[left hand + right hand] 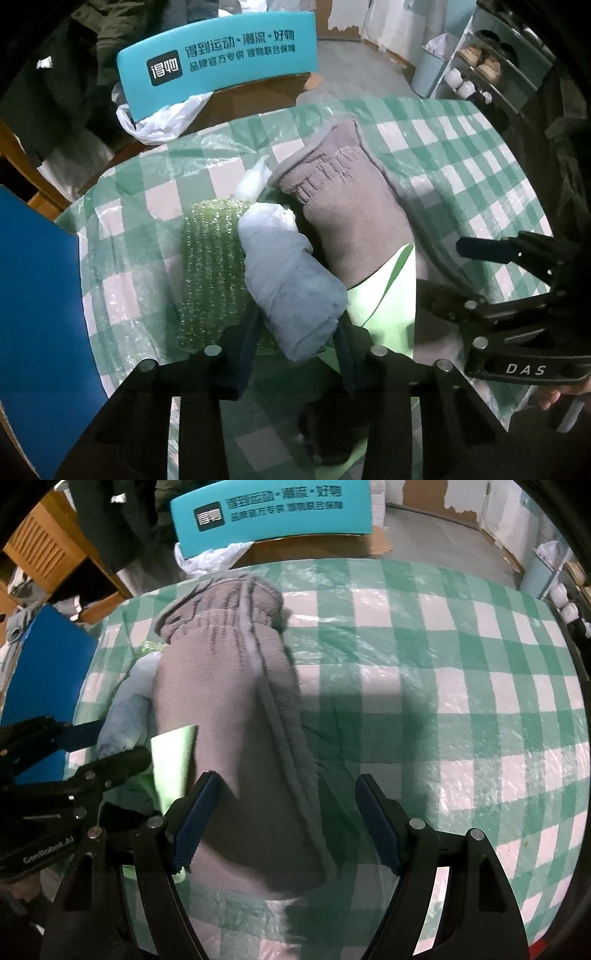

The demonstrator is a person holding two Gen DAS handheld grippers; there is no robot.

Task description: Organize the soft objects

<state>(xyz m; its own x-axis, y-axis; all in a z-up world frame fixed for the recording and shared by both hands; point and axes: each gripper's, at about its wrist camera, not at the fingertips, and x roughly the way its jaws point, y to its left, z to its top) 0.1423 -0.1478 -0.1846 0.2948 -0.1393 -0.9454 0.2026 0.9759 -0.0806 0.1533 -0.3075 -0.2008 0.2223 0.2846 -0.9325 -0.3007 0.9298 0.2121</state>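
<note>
The left gripper (301, 341) is closed on the near end of a rolled pale blue towel (291, 280). The roll lies on the counter (461, 155), which has a green and white checked cover. Its long axis goes from the gripper up and to the left, so the far end points away. It lies between a green glittery roll (212, 273) and a grey plush bundle (347, 214), touching both.

The right gripper (284, 823) stands wide open over the near end of the grey plush bundle, and the pads do not press it. This bundle also points away, toward the teal sign (273, 515). Only the left wrist view shows the green roll; the right wrist view shows just an edge of the blue towel.
</note>
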